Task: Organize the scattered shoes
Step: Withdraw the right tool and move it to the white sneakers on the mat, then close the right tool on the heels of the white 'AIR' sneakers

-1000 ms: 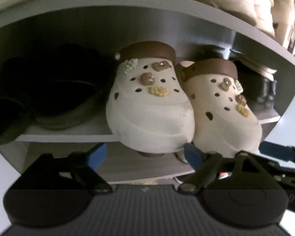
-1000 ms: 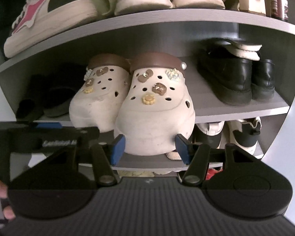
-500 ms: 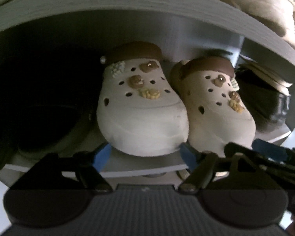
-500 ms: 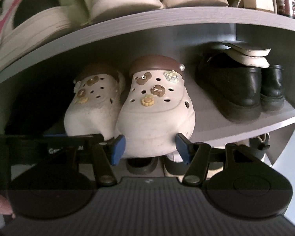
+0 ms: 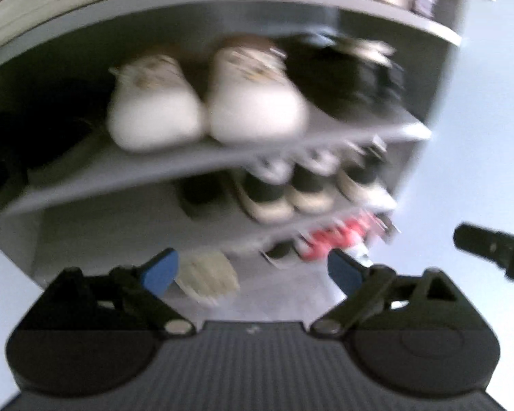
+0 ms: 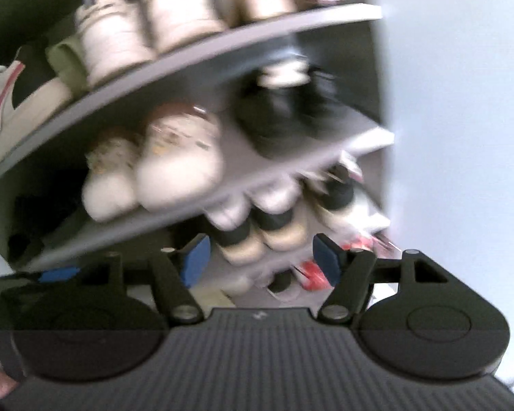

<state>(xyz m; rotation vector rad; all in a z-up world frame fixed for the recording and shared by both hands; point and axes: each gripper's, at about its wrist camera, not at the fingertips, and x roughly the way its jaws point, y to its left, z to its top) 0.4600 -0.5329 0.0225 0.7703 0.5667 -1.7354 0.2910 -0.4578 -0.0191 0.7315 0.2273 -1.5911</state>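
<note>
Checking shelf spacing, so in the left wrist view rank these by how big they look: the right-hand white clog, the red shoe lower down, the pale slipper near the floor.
1. White clog, clearly largest.
2. Pale slipper and red shoe look alike; blur and differing distance make ranking unsure.

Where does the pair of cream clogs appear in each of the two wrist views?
Left wrist view: the cream clogs stand upper centre, on the middle shelf, left of the black shoes.
Right wrist view: the cream clogs are left of centre, on the same tilted shelf.
Shared landmark: the black shoes right of them.
</note>
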